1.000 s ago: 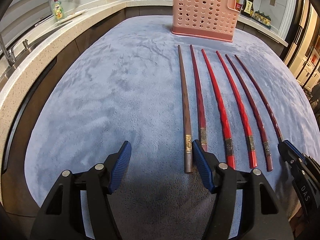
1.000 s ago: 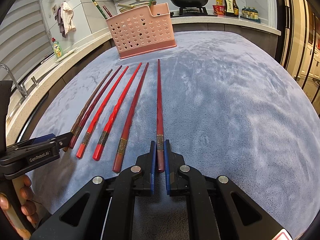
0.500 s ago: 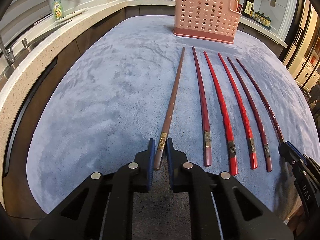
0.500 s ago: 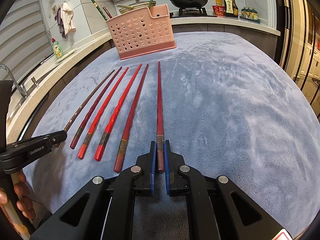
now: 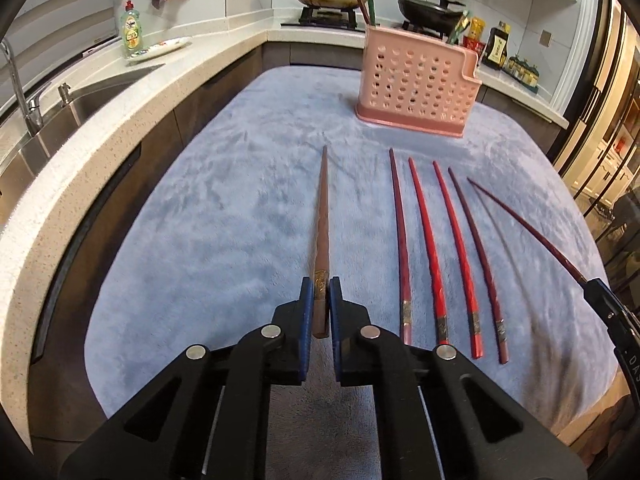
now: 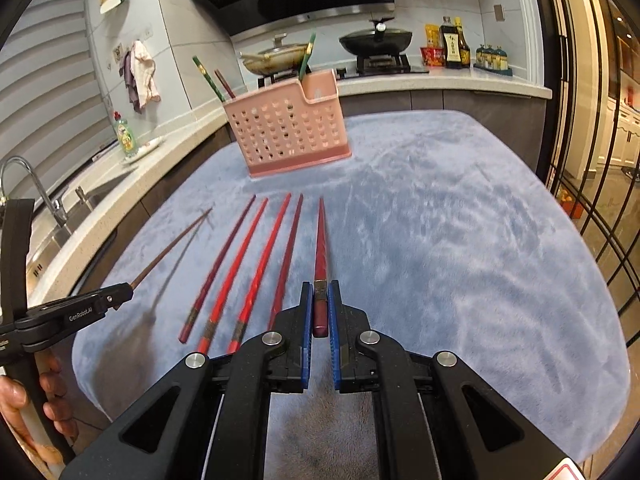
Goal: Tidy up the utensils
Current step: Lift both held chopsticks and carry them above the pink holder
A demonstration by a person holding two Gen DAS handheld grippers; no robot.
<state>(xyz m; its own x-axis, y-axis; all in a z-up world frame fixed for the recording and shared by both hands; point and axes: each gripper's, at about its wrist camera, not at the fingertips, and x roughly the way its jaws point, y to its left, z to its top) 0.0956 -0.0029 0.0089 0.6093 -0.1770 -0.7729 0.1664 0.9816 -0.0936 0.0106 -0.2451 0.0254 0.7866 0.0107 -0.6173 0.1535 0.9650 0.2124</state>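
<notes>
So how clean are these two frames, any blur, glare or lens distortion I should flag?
Left wrist view: strong fisheye bends the counter edge; the far chopstick held by the right gripper is smeared, while the brown chopstick stays sharp. Right wrist view: the pink basket is softly blurred, the brown chopstick throws a long shadow on the blue cloth, and there is glare on the glass doors at right.

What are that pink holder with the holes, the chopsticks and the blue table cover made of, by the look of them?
Pink perforated holder: looks like moulded plastic, matt, with even round holes. Four red and dark-red chopsticks lying on the cover: probably lacquered wood or resin, glossy, with a gold-coloured band near the thick end. Blue-grey cover: a soft plush fabric; its nap shows brushed light and dark patches.
</notes>
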